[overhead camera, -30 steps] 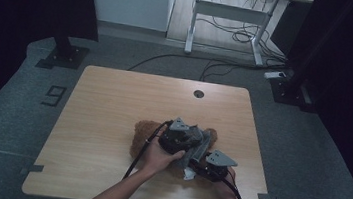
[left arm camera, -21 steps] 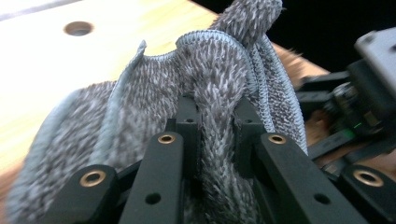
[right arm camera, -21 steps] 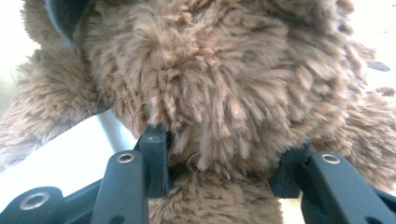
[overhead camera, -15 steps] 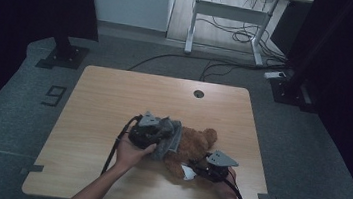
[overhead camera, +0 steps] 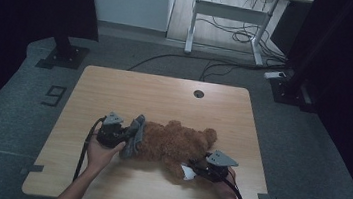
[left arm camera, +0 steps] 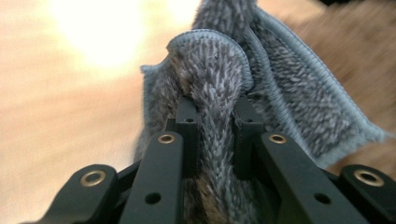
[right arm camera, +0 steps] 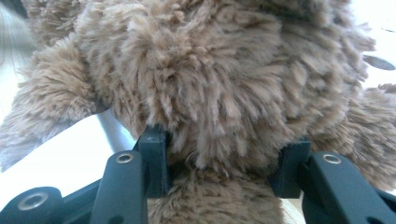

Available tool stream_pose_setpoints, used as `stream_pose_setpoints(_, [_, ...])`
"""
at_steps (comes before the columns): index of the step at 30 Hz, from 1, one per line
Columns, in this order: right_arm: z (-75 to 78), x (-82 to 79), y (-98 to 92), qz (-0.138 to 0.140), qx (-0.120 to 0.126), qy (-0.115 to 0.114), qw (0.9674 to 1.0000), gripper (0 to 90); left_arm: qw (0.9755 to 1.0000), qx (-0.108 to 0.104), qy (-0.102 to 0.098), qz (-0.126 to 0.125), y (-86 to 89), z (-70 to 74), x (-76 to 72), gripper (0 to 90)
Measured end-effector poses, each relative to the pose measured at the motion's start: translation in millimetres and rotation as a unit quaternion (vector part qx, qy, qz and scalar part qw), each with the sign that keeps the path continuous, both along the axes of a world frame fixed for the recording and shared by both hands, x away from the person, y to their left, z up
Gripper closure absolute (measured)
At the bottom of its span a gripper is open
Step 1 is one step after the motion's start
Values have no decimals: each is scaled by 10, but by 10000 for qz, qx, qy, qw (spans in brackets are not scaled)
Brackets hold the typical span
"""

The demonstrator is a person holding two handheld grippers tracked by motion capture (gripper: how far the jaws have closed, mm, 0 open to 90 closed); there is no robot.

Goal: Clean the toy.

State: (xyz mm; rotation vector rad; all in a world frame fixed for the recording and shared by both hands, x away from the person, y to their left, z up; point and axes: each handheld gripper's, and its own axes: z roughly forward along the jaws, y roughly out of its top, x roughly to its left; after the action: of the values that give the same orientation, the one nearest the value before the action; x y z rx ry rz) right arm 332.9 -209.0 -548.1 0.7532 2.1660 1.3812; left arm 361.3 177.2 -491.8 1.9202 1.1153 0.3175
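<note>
Now the left tool, clamped tight on a fold of grey cloth, has swept left across the table, dragging the cloth off the bear's middle to its left end. So the wipe or uncovering looks nearly through. Over at the right, the right tool grips the bear's plush, pinning it lying flat mid-table.
</note>
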Motion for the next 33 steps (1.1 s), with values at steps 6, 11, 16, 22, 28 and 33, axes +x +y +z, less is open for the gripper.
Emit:
stream_pose_setpoints(6, [0, 1, 0, -11, 8, 13, 10000, 501, 9998, 53, 197, 5, 42, -124, 14, 771])
stream_pose_setpoints(11, [0, 8, -6, -35, 14, 20, 10000, 500, 9999, -32, -40, -138, -16, 200, 28, 768])
stream_pose_setpoints(16, [0, 14, -3, -35, 7, -3, 10000, 500, 9977, -135, -423, -511, -322, 607, 50, 764])
stream_pose_setpoints(22, [2, 13, -4, -26, -15, -25, 10000, 500, 9952, 203, -445, -851, -880, 720, 228, 761])
stream_pose_setpoints(28, [-3, 31, -1, -127, -95, -156, 9998, 500, 9958, 116, 44, -903, -1036, 459, 402, 758])
stream_pose_setpoints(33, [7, 35, -12, -79, -66, -62, 9999, 426, 9950, 151, 116, -977, -1002, 404, 345, 761])
